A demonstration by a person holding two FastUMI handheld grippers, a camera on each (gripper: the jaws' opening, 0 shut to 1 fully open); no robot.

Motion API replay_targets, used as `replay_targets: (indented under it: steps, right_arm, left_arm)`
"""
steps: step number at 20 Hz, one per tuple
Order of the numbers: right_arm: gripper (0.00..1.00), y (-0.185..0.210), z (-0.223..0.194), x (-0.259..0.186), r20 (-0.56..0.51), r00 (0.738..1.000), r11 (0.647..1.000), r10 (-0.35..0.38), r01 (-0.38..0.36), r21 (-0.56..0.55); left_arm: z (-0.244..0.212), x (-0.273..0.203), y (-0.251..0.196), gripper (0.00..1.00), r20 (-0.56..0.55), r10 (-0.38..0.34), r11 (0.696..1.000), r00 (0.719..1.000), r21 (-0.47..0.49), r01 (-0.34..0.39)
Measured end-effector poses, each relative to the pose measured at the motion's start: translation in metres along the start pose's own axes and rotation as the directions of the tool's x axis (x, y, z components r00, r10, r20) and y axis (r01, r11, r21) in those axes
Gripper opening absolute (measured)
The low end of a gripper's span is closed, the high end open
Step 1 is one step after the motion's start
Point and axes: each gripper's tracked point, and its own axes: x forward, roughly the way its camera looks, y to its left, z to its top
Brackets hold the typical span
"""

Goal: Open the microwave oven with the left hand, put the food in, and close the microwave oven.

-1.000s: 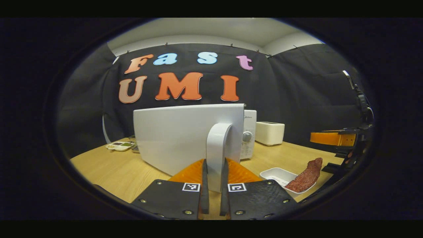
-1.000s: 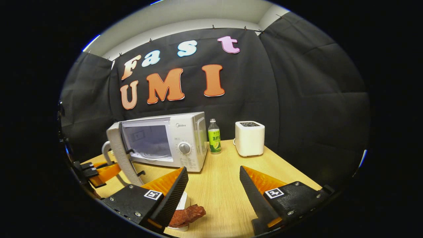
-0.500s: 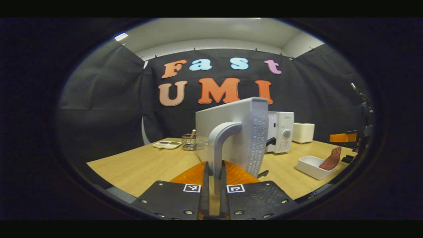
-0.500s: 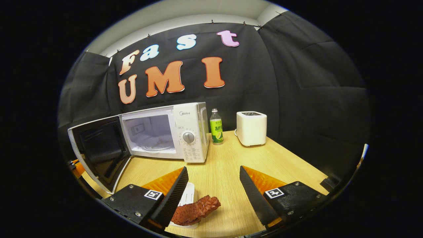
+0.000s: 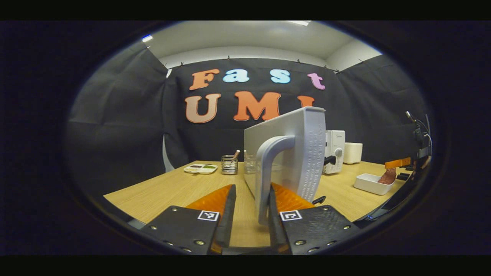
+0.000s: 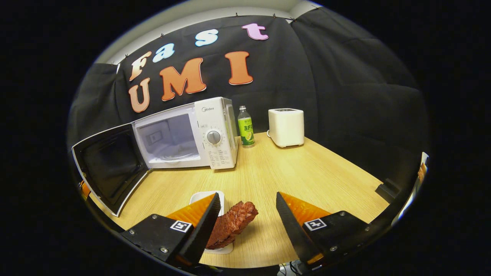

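left claw (image 5: 249, 226) parted, door handle (image 5: 268, 172) between its fingers, grip loose. right claw (image 6: 245, 226) wide, food (image 6: 232, 224) in tray (image 6: 199, 197) just below-left of it, not gripped. microwave (image 6: 215, 134) beyond, door (image 6: 111, 168) wide open. left: load food, close door.

White microwave (image 6: 215, 132), reddish-brown meat (image 6: 232, 222)

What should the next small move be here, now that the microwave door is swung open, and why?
Probably lower the right gripper and close it on the food. The microwave stands with its door wide open and its cavity bare, the left gripper has parted around the door handle, and the food lies in its white tray between the right gripper's open fingers.
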Motion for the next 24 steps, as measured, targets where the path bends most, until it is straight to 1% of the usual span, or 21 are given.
replay_targets:
  steps: [1, 2, 4, 5, 8, 9, 12, 13, 14, 15, 16, 17, 18, 19, 20, 21, 23, 24]
  right_arm:
    - [0.90, -0.003, -0.002, 0.002, -0.010, 1.000, 1.000, -0.018, 0.019, 0.022]
    - [0.89, -0.002, -0.005, 0.003, -0.019, 1.000, 0.999, -0.014, 0.015, 0.039]
    - [0.88, 0.003, -0.008, 0.003, -0.034, 0.999, 0.997, -0.001, 0.003, 0.074]
    - [0.87, 0.004, -0.010, 0.003, -0.037, 0.999, 0.996, 0.005, -0.001, 0.091]
    - [0.79, 0.005, -0.015, 0.002, -0.049, 0.999, 0.990, 0.022, -0.015, 0.139]
    - [0.74, 0.007, -0.016, 0.002, -0.056, 0.998, 0.987, 0.035, -0.026, 0.157]
    - [0.65, 0.010, -0.017, 0.004, -0.063, 0.995, 0.975, 0.073, -0.058, 0.213]
    - [0.59, 0.013, -0.017, 0.005, -0.064, 0.994, 0.970, 0.086, -0.069, 0.233]
    - [0.56, 0.016, -0.017, 0.006, -0.065, 0.993, 0.964, 0.100, -0.080, 0.254]
    - [0.48, 0.018, -0.019, 0.006, -0.073, 0.991, 0.958, 0.110, -0.086, 0.273]
    - [0.44, 0.019, -0.017, 0.006, -0.070, 0.991, 0.950, 0.114, -0.088, 0.301]
    - [0.38, 0.021, -0.015, 0.006, -0.060, 0.990, 0.938, 0.125, -0.098, 0.332]
    - [0.35, 0.024, -0.009, 0.004, -0.046, 0.989, 0.924, 0.139, -0.113, 0.366]
    - [0.28, 0.028, -0.006, 0.001, -0.036, 0.987, 0.909, 0.157, -0.131, 0.395]
    - [0.24, 0.031, -0.005, 0.001, -0.033, 0.986, 0.903, 0.166, -0.138, 0.406]
    - [0.20, 0.033, -0.006, 0.001, -0.035, 0.985, 0.904, 0.170, -0.142, 0.403]
    - [0.19, 0.039, 0.000, -0.003, -0.023, 0.983, 0.909, 0.181, -0.158, 0.386]
    - [0.18, 0.042, 0.003, -0.005, -0.017, 0.984, 0.917, 0.179, -0.161, 0.364]
  left_arm:
    - [-0.001, 0.001, 0.009, 0.52, 0.000, -0.010, 1.000, 1.000, 0.002, 0.010]
    - [-0.002, 0.002, 0.019, 0.68, -0.003, -0.009, 1.000, 1.000, -0.015, 0.009]
    - [-0.001, 0.002, 0.030, 0.89, -0.009, -0.006, 1.000, 1.000, -0.027, 0.006]
    - [-0.001, 0.002, 0.032, 0.90, -0.011, -0.004, 1.000, 1.000, -0.013, 0.004]
    - [-0.001, 0.002, 0.030, 0.90, -0.022, -0.013, 1.000, 1.000, -0.001, 0.013]
    - [-0.002, -0.001, 0.030, 0.90, -0.030, -0.019, 1.000, 0.999, 0.007, 0.019]
    - [-0.001, -0.005, 0.032, 0.89, -0.033, -0.012, 0.999, 0.999, 0.045, 0.013]
    - [-0.004, -0.008, 0.035, 0.88, -0.044, 0.002, 0.999, 0.999, 0.047, 0.000]
    - [-0.010, -0.017, 0.039, 0.88, -0.059, 0.011, 0.999, 0.998, 0.051, -0.008]
    - [-0.010, -0.026, 0.044, 0.87, -0.059, 0.024, 0.998, 0.998, 0.053, -0.021]
    - [-0.008, -0.032, 0.048, 0.90, -0.054, 0.035, 0.998, 0.998, 0.053, -0.032]
    - [-0.005, -0.039, 0.053, 0.87, -0.046, 0.050, 0.997, 0.998, 0.061, -0.048]
    - [-0.002, -0.043, 0.059, 0.87, -0.041, 0.067, 0.995, 0.997, 0.072, -0.064]
    - [-0.001, -0.047, 0.065, 0.87, -0.041, 0.084, 0.994, 0.996, 0.080, -0.080]
    - [-0.003, -0.048, 0.070, 0.87, -0.042, 0.100, 0.992, 0.994, 0.081, -0.097]
    - [-0.003, -0.049, 0.075, 0.87, -0.049, 0.114, 0.991, 0.992, 0.080, -0.110]
    - [0.000, -0.050, 0.088, 0.87, -0.053, 0.156, 0.985, 0.986, 0.084, -0.151]
    - [0.003, -0.049, 0.094, 0.87, -0.048, 0.179, 0.981, 0.983, 0.085, -0.174]
